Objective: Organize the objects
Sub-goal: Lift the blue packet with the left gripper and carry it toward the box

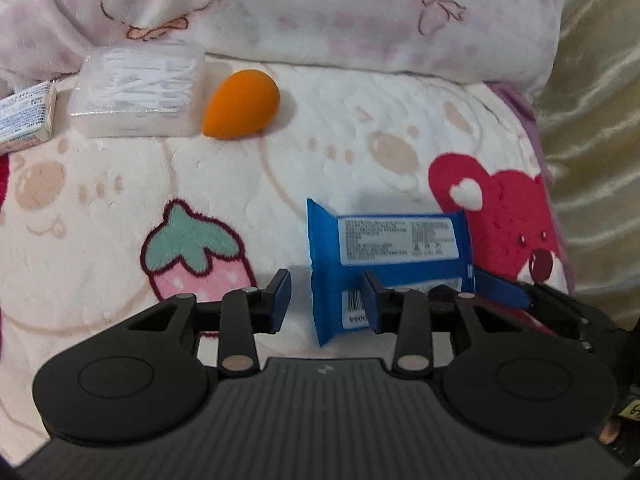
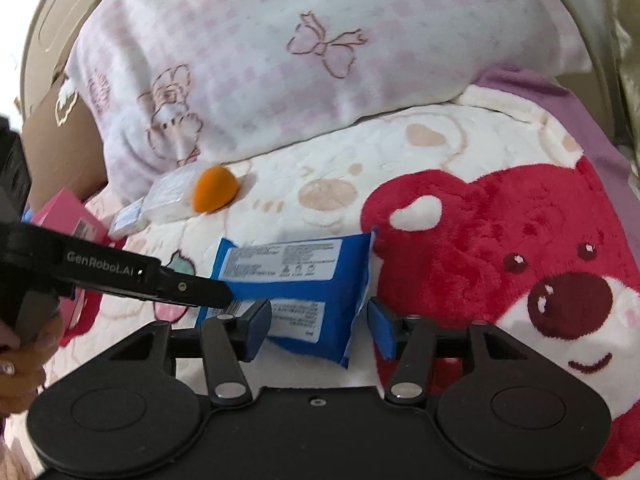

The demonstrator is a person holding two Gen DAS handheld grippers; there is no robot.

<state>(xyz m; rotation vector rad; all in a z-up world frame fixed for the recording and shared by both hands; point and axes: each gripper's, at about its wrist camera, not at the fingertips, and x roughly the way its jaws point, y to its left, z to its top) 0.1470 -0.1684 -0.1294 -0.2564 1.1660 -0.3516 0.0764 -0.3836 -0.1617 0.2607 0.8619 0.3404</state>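
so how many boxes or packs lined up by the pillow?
3 visible: small printed box leftmost, clear swab pack beside it, pink box further left in the right wrist view. More may be hidden.

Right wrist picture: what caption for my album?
Open right gripper straddling a blue plastic wipes packet on a fluffy bear-print blanket.

On the blanket, taken from the left wrist view, the wipes packet lies at 5 o'clock of centre, the sponge at 11 o'clock, touching the cotton swab box at its 9 o'clock, with a small carton beyond that. The pillow lies behind all at 12 o'clock
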